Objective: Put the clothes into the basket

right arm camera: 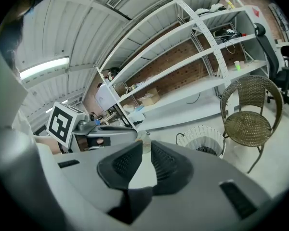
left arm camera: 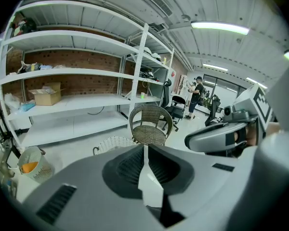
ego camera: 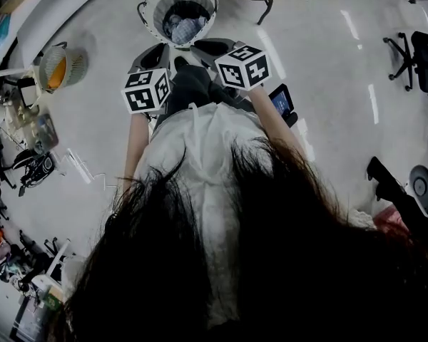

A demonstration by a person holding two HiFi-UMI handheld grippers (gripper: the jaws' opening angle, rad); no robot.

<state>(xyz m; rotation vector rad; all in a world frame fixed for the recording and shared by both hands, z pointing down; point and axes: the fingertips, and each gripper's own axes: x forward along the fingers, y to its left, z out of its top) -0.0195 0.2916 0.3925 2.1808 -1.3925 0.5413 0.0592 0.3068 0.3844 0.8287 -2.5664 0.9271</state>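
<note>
The clothes (ego camera: 184, 28) lie in the basket (ego camera: 153, 11) just ahead of my left claw (left arm camera: 145, 147) and right claw (right arm camera: 145, 142), both empty, jaws nearly together; next, I reckon, fetch another garment.

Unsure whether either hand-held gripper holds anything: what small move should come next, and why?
Probably turn away from the white basket to look for another garment. The left hand-held gripper and right hand-held gripper both show jaws drawn together with nothing between them, and clothes already lie inside the basket.
</note>
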